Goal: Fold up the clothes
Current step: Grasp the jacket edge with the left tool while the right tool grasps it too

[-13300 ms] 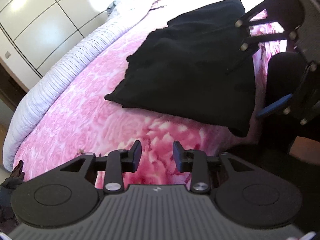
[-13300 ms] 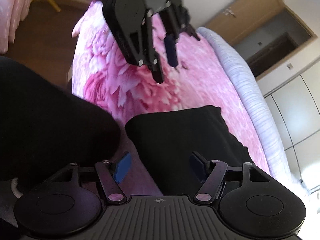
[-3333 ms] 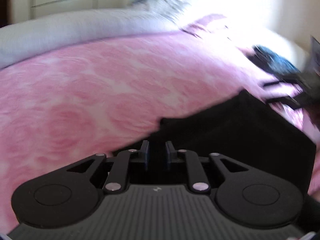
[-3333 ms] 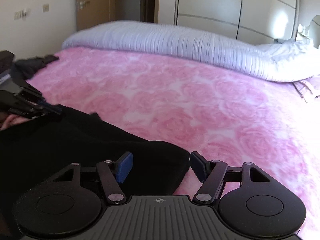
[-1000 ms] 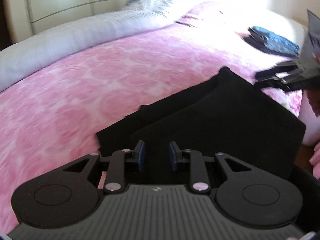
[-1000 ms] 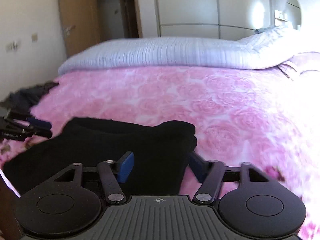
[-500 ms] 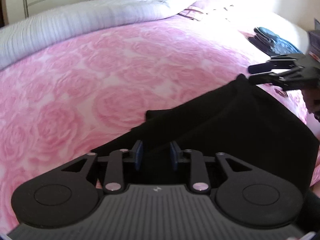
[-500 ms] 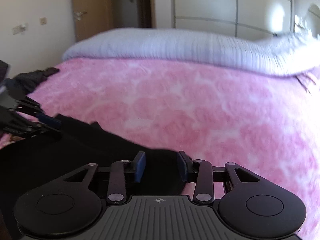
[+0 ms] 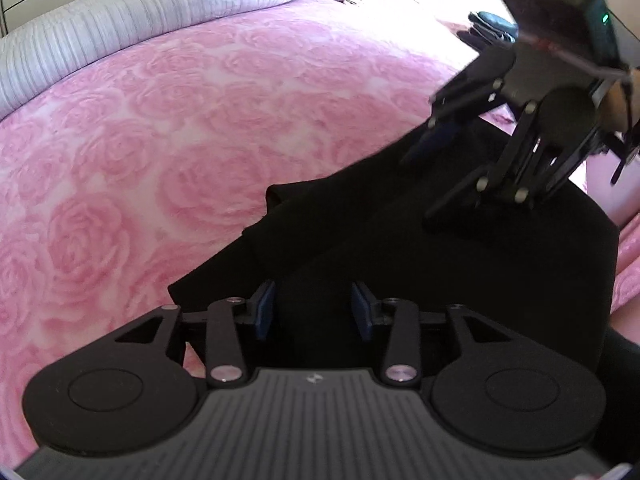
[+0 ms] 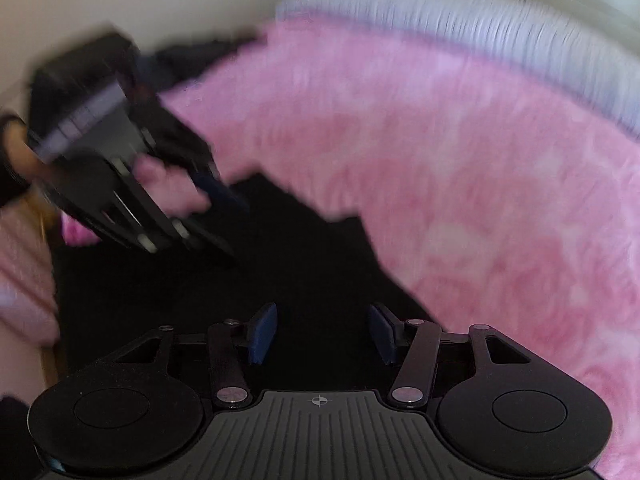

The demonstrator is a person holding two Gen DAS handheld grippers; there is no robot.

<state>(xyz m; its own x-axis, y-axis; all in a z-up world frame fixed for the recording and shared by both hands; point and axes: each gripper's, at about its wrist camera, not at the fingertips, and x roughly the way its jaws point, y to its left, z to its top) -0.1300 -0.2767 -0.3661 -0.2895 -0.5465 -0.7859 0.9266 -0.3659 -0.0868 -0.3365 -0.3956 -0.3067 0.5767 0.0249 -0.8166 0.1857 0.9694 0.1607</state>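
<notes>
A black garment (image 9: 460, 272) lies folded on the pink rose blanket (image 9: 160, 140), at the bed's near edge. My left gripper (image 9: 313, 308) hovers over the garment's near part. Its jaws are opening, and the blue pads (image 9: 264, 308) stand apart without pressing the cloth below. In the left wrist view my right gripper (image 9: 424, 178) hangs over the garment's far right part, fingers spread. The right wrist view is blurred by motion. There my right gripper (image 10: 323, 332) is over the black garment (image 10: 280, 280), jaws opening and gripping nothing. The left gripper (image 10: 234, 232) shows at the left.
A grey-white striped duvet (image 9: 120, 20) runs along the far side of the bed. A small pile of dark clothes (image 9: 488, 26) sits at the far right corner. A person's hand (image 9: 616, 108) holds the right gripper. A pale wall (image 10: 120, 0) stands behind the bed.
Both grippers' jaws have widened. The right gripper has swung in over the garment, closer to the left one, and its view has turned left. The left gripper has barely moved.
</notes>
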